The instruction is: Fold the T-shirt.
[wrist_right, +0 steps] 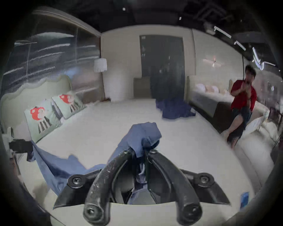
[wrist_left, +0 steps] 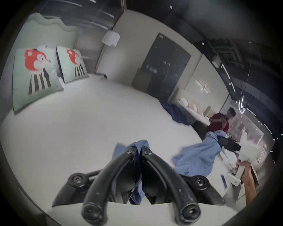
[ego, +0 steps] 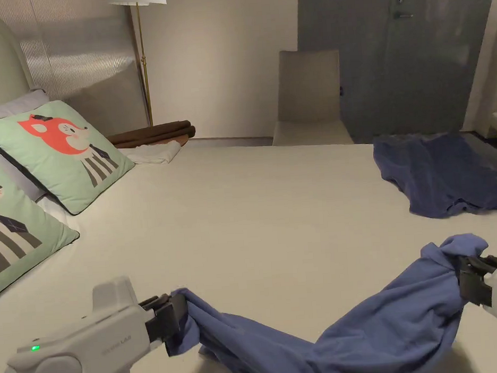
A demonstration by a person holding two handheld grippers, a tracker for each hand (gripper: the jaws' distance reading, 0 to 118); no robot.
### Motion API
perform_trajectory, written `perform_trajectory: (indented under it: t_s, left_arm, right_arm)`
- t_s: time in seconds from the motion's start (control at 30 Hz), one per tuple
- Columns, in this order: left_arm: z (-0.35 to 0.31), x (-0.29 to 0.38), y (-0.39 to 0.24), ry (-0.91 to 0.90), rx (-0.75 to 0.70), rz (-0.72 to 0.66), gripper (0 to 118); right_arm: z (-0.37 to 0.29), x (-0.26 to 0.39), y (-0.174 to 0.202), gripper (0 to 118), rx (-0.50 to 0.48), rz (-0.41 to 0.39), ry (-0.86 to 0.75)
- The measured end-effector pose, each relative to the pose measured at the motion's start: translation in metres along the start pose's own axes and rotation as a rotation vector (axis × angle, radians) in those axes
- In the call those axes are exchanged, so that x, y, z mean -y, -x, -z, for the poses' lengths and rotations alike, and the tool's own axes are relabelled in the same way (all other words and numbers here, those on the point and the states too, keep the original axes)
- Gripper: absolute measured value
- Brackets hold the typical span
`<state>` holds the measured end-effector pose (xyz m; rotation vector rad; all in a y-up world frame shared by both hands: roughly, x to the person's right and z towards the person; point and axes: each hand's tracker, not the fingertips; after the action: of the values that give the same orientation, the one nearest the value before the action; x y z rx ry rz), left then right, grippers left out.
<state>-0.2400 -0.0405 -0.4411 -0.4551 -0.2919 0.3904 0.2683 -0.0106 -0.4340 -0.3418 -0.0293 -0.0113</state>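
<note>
Blue cotton T-shirt (ego: 369, 335) hangs slack between my two grippers at the near edge of the bed (ego: 275, 209), its middle sagging onto the white sheet. My left gripper (ego: 171, 318) has its jaws closed on one bunched end at near left; in the left gripper view the jaws pinch a fold of blue fabric with almost no gap. My right gripper (ego: 464, 281) at near right is clamped on the other end, a wad of cloth bulging past the tips; the right gripper view shows the jaws tight on it.

Count: one T-shirt held, one darker navy garment (ego: 438, 176) lying crumpled at the far right of the bed, well apart from mine. Two mint fox-print cushions (ego: 53, 150) at the left by the headboard. One floor lamp (ego: 141, 53) far left, one beige chair (ego: 309, 100) beyond the bed's far edge, one folded brown blanket (ego: 153, 132) and one white folded cloth (ego: 152, 153) near the lamp base. One person in a red top (wrist_right: 243, 93) sits off to the right.
</note>
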Motion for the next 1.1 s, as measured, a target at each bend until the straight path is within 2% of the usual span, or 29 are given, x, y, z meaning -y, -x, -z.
perform_trajectory:
  t_s: [0.07,0.2,0.33,0.47,0.6,0.83,0.93,1.03,1.1]
  left_arm:
    - [-0.002,-0.036,0.001,-0.052,-0.012,0.0,4]
    - [-0.005,-0.113,-0.011,-0.141,-0.011,0.012,4]
    - [0.0,-0.185,-0.037,-0.255,-0.018,0.021,4]
    - [0.007,-0.246,-0.072,-0.351,-0.072,0.105,4]
    - [0.013,-0.28,-0.098,-0.448,-0.148,0.184,4]
    - [0.052,-0.269,-0.08,-0.471,-0.224,0.179,4]
    - [0.077,-0.243,-0.055,-0.401,-0.237,0.168,4]
    - [0.102,-0.215,-0.021,-0.318,-0.229,0.099,4]
    - [0.116,-0.193,-0.004,-0.28,-0.278,0.109,4]
  right_arm:
    - [-0.007,-0.03,-0.009,6,0.026,-0.023,-0.056]
    - [-0.014,-0.089,-0.024,6,0.045,-0.009,-0.184]
    - [-0.026,-0.149,-0.02,6,0.068,-0.02,-0.293]
    - [-0.03,-0.2,-0.011,7,0.103,-0.11,-0.403]
    - [-0.021,-0.223,-0.005,7,0.117,-0.105,-0.465]
    - [0.036,-0.198,0.002,7,0.108,-0.096,-0.448]
    - [0.07,-0.17,0.004,7,0.094,-0.074,-0.349]
    - [0.102,-0.135,0.007,7,0.084,-0.053,-0.254]
    - [0.122,-0.107,0.009,7,0.058,-0.017,-0.192]
